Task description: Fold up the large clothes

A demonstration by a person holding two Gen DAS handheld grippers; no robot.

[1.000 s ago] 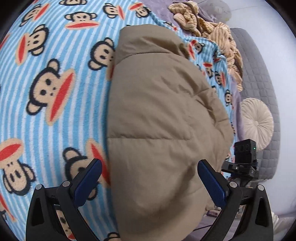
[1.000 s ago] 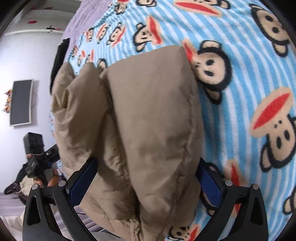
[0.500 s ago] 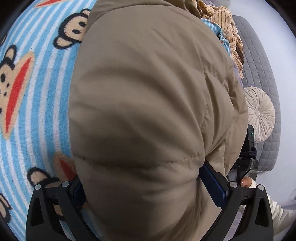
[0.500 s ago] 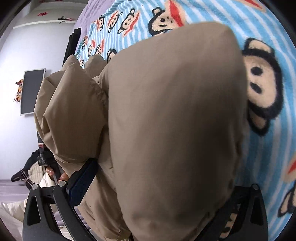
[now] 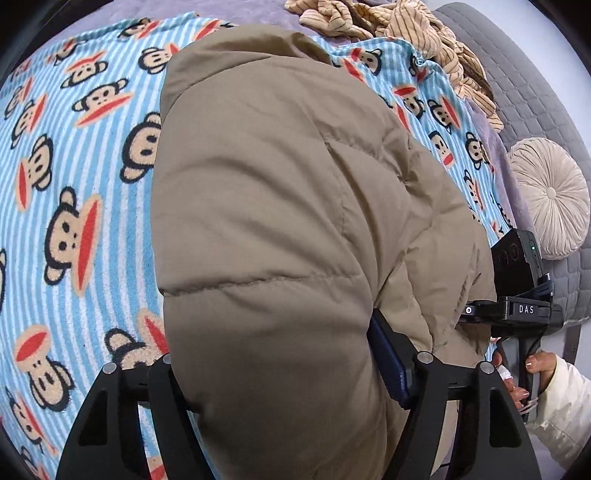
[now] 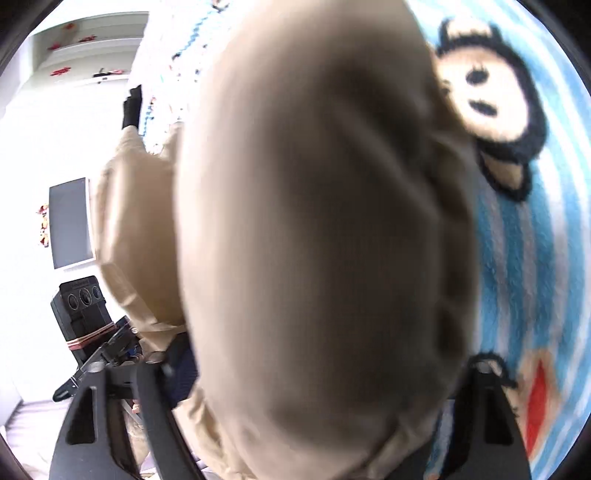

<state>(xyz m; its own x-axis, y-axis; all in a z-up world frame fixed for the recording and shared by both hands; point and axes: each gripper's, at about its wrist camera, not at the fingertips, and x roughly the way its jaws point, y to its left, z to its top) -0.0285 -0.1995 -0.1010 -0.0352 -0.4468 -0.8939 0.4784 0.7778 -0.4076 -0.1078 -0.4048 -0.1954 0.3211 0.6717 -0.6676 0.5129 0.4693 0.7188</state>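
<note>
A tan puffer jacket (image 5: 277, 221) lies bunched on a blue striped monkey-print blanket (image 5: 74, 184). My left gripper (image 5: 273, 350) straddles its near bulge. Its jaws are closing and the blue right pad (image 5: 388, 354) presses into the fabric, while the left pad is hidden behind the jacket. In the right wrist view the jacket (image 6: 314, 184) fills the frame, blurred and very close. My right gripper (image 6: 325, 365) is closing around another fold of it, both pads buried in fabric. The blanket (image 6: 517, 240) shows on the right.
A beige striped cloth (image 5: 388, 22) lies at the blanket's far edge. A round cream cushion (image 5: 550, 195) leans on a grey quilted headboard (image 5: 535, 110). A person's hand (image 5: 535, 369) holds the right gripper's handle. A dark screen (image 6: 70, 221) hangs on the wall.
Both grippers pushed in over the jacket, which now bulges between their fingers. The fingers of both have drawn closer together. The left view has since drawn back a little.
</note>
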